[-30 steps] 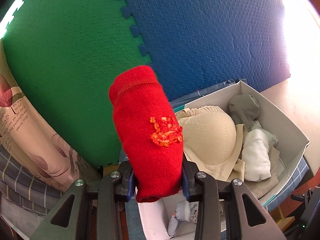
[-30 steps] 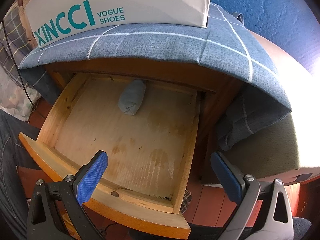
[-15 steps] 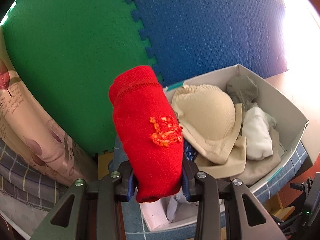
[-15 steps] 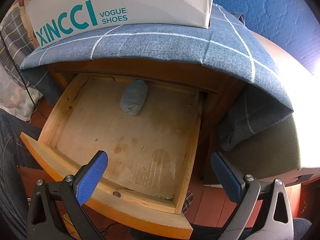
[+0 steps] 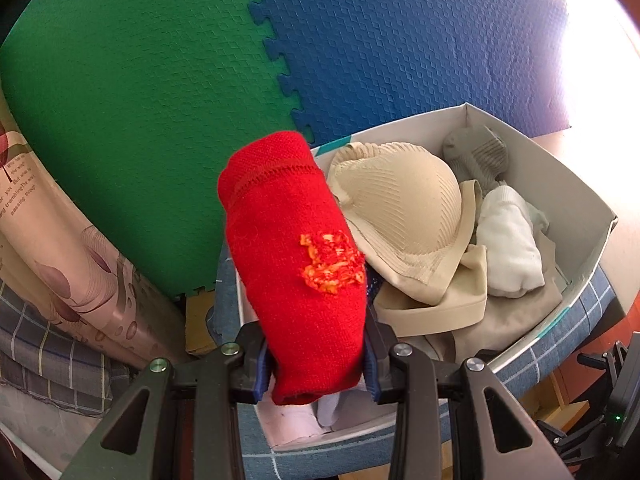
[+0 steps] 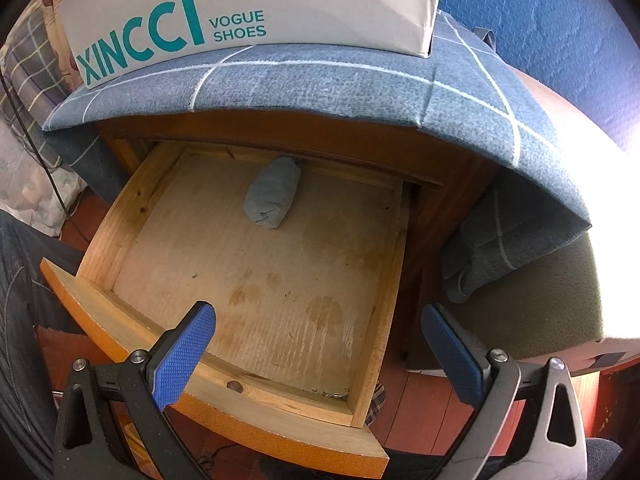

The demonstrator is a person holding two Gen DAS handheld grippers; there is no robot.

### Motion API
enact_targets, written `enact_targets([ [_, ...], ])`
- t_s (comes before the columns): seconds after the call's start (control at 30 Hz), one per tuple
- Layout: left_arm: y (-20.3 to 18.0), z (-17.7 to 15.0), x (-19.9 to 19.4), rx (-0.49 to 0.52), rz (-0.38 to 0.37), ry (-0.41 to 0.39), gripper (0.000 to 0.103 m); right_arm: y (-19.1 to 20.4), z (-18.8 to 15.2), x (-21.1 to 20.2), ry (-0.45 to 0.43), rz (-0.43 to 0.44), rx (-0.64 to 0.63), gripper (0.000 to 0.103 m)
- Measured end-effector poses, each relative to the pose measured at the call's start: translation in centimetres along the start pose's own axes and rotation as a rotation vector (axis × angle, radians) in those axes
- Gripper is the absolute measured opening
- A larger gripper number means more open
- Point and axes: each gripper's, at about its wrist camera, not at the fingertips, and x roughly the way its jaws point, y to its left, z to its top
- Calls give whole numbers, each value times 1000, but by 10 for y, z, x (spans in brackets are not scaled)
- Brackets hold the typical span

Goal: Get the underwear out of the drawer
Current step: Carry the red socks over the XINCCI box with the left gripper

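Left claw (image 5: 316, 364) gripping rolled red underwear (image 5: 294, 256) above white shoebox (image 5: 576, 196), right claw (image 6: 316, 354) hanging wide over open wooden drawer (image 6: 376, 304), grey roll (image 6: 273, 197) lying at twelve o'clock.

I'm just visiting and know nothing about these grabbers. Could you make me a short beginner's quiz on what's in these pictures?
1. True or false: the left gripper is shut on a red rolled garment.
2. How many rolled items lie in the open wooden drawer? A) none B) one C) three
3. Fill in: the right gripper hangs over the drawer with its jaws ____.

Key:
1. True; its pads press the roll from both sides, above the white shoe box of underwear.
2. B; a single grey-blue roll lies at the back of the drawer.
3. Open, with nothing between them.
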Motion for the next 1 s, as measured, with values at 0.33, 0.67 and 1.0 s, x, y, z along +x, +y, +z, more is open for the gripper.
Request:
enact_targets([
  [0.33,-11,3,-1,16,-14,-16,36,1,-1,0,2,3,0,102],
  [0.67,-11,4,9,-7,-5,6,36,2,-1,0,2,6,-3,102],
  [1.0,-13,9,22,-44,-6,32,36,2,-1,0,4,6,-6,102],
])
